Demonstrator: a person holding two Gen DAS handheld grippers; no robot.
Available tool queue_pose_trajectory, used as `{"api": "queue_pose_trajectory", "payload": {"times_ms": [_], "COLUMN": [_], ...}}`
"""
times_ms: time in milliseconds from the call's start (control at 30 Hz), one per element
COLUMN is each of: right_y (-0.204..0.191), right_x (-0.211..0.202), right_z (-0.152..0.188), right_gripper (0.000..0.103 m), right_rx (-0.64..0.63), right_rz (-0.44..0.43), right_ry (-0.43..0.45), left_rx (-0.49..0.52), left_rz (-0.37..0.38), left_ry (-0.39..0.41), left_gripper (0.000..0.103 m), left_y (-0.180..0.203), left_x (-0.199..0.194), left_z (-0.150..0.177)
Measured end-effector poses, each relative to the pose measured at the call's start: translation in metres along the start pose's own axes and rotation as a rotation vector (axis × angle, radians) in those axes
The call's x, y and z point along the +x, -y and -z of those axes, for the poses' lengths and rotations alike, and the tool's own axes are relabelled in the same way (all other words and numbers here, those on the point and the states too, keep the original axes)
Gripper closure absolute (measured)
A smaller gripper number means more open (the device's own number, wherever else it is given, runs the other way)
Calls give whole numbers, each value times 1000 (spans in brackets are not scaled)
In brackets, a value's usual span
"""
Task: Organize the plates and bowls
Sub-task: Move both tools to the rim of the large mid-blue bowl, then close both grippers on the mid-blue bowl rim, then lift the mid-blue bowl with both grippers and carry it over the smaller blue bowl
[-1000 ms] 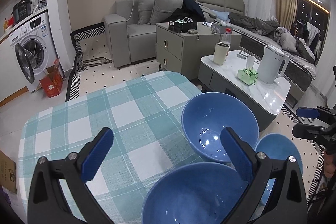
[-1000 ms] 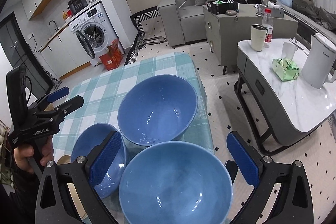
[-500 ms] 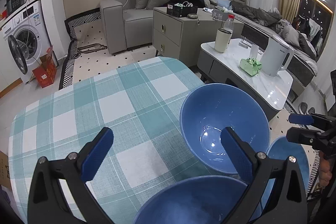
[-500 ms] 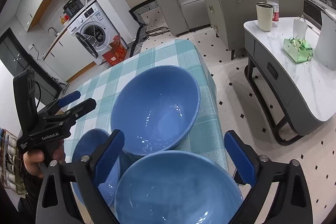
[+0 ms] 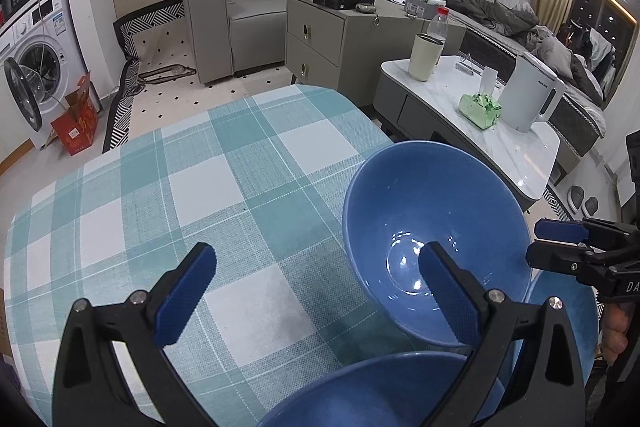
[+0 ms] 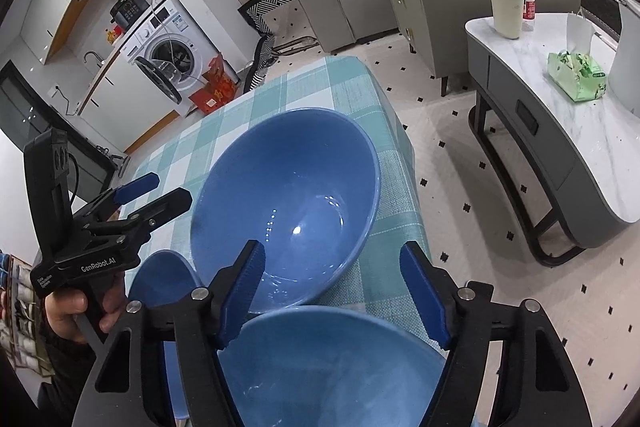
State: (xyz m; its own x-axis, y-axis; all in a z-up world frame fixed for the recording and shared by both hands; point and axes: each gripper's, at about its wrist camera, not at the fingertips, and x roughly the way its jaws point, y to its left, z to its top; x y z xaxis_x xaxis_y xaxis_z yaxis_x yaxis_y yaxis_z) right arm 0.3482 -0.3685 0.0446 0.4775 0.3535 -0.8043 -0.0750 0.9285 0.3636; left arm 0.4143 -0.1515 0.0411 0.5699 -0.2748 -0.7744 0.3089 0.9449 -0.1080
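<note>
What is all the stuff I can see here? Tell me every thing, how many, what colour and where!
Glossy blue ceramic bowls: three, blue, clustered at the near right corner of the checked table.
Teal-and-white checked tablecloth: one, covering the table.
Cream tumbler: one, on the marble coffee table.
Clear plastic bottle with red cap: one, behind the tumbler.
White electric kettle: one, on the coffee table.
Green tissue pack: one, beside the kettle.
Grey sofa: one, far wall.
White washing machine: one, door open, left.
Red cardboard box: one, on the floor.
Left tongs: black with blue pads, open.
Right tongs: same, open above the nearest bowl.
</note>
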Motion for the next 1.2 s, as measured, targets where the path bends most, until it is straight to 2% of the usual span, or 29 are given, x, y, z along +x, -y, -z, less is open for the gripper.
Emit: {"api": "queue_pose_trajectory", "payload": {"times_ms": [100, 167, 300, 467, 733, 1000, 1200], "right_y": [1, 1, 2, 2, 3, 0, 0], "right_x": [5, 6, 9, 11, 15, 13, 12], "right_z": [-1, 0, -1, -2, 0, 1, 3], "right_gripper": [31, 31, 38, 44, 59, 82, 84], "right_rx": [9, 8, 7, 4, -4, -18, -21], "right_rz": [3, 0, 5, 5, 9, 24, 33], "right_ry": [-5, -8, -13, -17, -28, -20, -15], "left_rx": [1, 1, 7, 19, 43, 65, 83], "left_rz": [1, 10, 30, 51, 66, 86, 85], "left_ry": [-13, -27, -46, -68, -82, -83, -82], "left_gripper": [5, 15, 29, 51, 72, 83, 86], "left_y": [0, 0, 2, 6, 12, 18, 21], "left_x": [6, 9, 16, 22, 24, 23, 22], "left_z": [1, 2, 3, 4, 7, 7, 8]}}
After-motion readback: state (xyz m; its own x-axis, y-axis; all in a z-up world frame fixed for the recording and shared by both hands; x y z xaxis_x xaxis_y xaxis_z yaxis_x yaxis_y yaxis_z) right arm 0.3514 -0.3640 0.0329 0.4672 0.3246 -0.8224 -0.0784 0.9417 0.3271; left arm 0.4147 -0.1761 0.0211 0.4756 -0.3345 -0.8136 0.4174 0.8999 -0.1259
